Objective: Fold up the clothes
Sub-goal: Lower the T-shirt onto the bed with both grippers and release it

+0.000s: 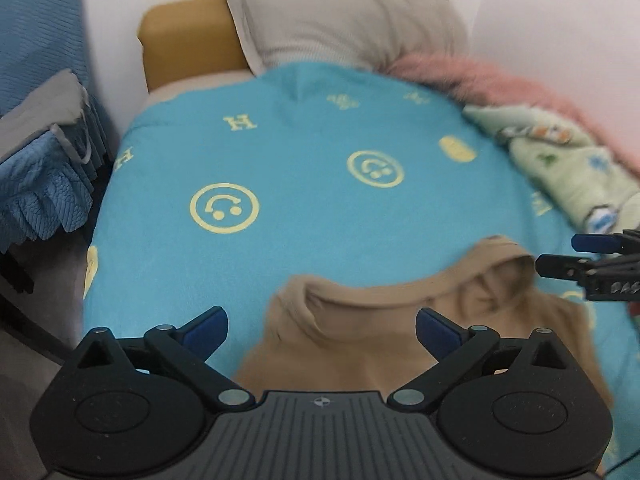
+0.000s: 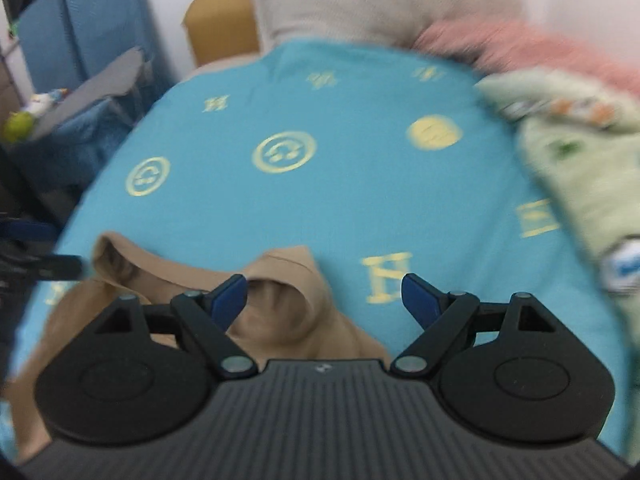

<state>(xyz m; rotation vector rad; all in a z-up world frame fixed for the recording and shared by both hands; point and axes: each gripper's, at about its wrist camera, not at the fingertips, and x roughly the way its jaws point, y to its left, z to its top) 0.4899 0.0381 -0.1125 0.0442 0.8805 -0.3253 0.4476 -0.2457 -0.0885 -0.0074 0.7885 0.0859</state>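
Crumpled tan knit garment (image 1: 360, 344) at near edge of turquoise patterned bedspread (image 1: 304, 152). Left gripper (image 1: 322, 330) and right gripper (image 2: 324, 300) wide, empty; pinch opposite, seemingly shoulder, edges evenly.

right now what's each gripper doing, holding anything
left gripper: open, holding nothing, over the tan garment
right gripper: open, holding nothing, over the same garment's edge

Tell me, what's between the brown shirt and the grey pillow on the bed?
Only bare blue blanket with yellow smiley prints lies between the brown shirt and the grey pillow. Both wrist views show this.
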